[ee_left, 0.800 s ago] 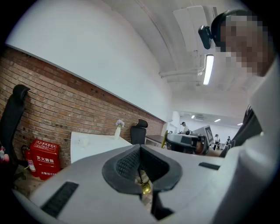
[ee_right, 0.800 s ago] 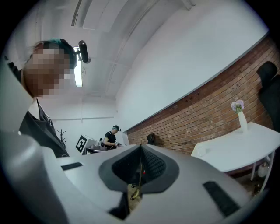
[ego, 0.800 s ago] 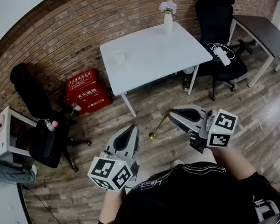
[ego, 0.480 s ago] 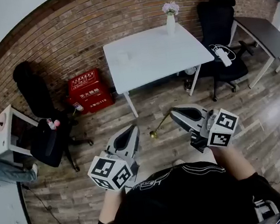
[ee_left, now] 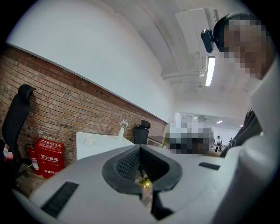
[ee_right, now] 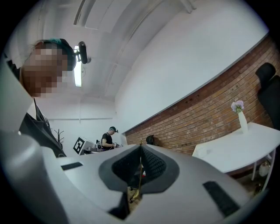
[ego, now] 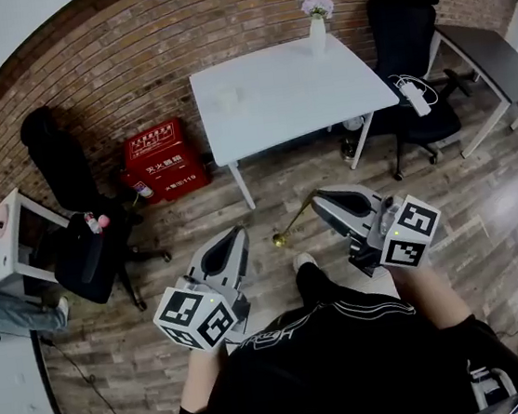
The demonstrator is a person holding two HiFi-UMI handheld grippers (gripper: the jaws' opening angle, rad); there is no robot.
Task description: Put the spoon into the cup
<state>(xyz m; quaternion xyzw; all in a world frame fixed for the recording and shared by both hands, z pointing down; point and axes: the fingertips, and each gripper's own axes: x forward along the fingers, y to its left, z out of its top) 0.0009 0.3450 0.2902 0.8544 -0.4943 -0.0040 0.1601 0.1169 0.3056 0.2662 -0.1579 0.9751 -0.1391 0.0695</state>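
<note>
1. Two hand-held grippers are hanging low in front of the person, who is standing on the wooden plank floor [ego: 484, 211] well short of the white square worktop [ego: 321, 100]. I judge they are riding close to the body because this is a carrying stretch, not a reach.
2. The right hand-held gripper [ego: 319, 205] is clamping the slender gold metal spoon [ego: 296, 222]. In the right gripper view its jaws are pressing together on the thin handle [ee_right: 138, 177]. Holding it near one end is leaving most of the length free, which should suit lowering it into a narrow opening.
3. The left hand-held gripper [ego: 235, 239] is carrying nothing, its jaws lying together, and it is sitting apart from the spoon's free end. It looks to be idling as a spare.
4. The spoon is hanging in the air above the floor. Its long axis is running across the person's front, with the rounded free end pointing toward the left hand-held gripper rather than at the worktop, so it will probably need turning end-down.
5. The small white cup [ego: 227, 97] is standing upright near the worktop's left edge, toward the far-left corner and well apart from the spoon.
</note>
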